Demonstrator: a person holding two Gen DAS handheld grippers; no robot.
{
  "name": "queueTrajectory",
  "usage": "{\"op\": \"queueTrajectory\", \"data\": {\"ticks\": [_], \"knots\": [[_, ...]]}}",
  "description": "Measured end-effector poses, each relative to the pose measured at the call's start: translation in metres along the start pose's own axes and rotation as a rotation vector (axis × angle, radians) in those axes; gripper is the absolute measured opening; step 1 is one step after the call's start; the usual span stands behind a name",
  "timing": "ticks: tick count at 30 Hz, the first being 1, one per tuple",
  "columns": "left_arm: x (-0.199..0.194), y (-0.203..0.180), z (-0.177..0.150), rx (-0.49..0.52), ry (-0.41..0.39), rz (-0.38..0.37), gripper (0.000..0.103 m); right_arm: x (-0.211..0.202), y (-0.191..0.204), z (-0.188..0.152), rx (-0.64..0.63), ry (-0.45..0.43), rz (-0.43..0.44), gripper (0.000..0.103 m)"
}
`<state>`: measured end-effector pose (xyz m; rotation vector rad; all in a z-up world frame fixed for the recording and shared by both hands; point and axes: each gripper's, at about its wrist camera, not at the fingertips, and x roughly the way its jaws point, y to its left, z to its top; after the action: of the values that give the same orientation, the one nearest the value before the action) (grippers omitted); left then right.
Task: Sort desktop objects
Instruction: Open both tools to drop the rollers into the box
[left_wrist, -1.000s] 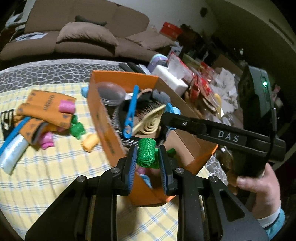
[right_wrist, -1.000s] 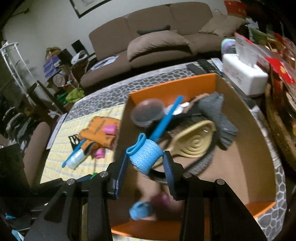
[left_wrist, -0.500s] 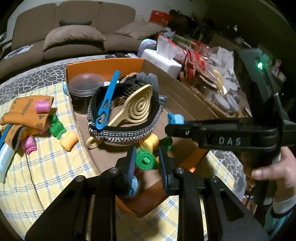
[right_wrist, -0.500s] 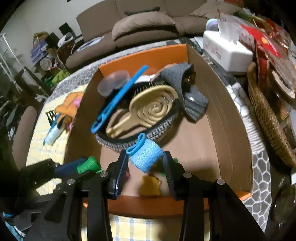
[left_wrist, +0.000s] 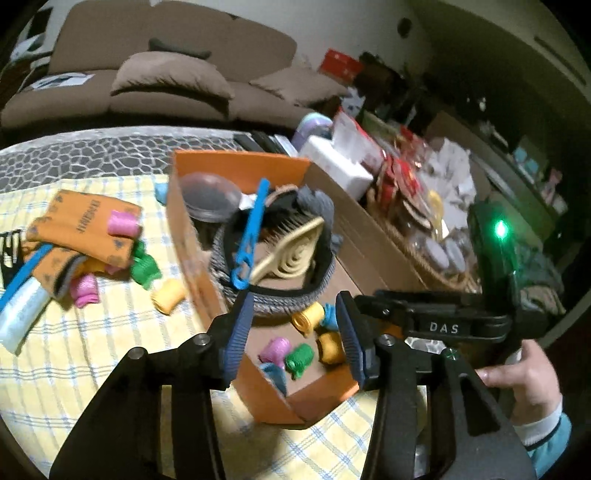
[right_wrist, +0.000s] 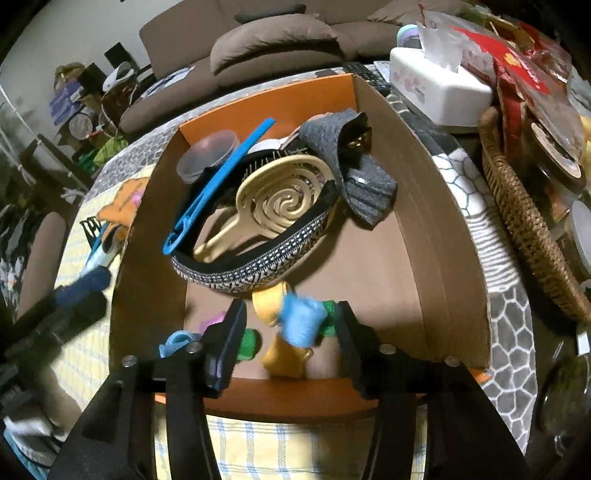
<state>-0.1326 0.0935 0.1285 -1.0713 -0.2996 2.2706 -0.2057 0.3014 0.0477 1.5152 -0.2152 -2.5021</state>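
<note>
Both rollers have dropped into the orange box (right_wrist: 413, 206) as the left gripper (left_wrist: 291, 332) and right gripper (right_wrist: 291, 334) just opened, now empty; the blue roller (right_wrist: 301, 319), mid-fall, may bounce out.

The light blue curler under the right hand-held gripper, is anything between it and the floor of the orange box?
Partly. The light blue curler hangs blurred between the open pads of the right hand-held gripper, inside the orange box. Directly beneath it lie a yellow curler and a green curler; bare cardboard floor shows just to the right.
</note>
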Motion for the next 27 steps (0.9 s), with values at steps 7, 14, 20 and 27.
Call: {"op": "queueTrajectory", "data": {"ticks": [7,14,20,27], "knots": [[-0.010,0.014,0.004,-0.029,-0.018,0.025,0.053,-0.010,0.004,0.006,0.011,-0.039,-0.011,0.062],[-0.029,0.033,0.005,-0.058,-0.045,0.061,0.068,-0.019,0.031,0.016,-0.023,-0.104,0.003,0.080],[-0.050,0.067,0.008,-0.109,-0.076,0.115,0.074,-0.018,0.067,0.020,-0.082,-0.134,0.024,0.081],[-0.072,0.110,0.007,-0.165,-0.089,0.178,0.074,-0.012,0.105,0.027,-0.133,-0.166,0.059,0.081]]}}
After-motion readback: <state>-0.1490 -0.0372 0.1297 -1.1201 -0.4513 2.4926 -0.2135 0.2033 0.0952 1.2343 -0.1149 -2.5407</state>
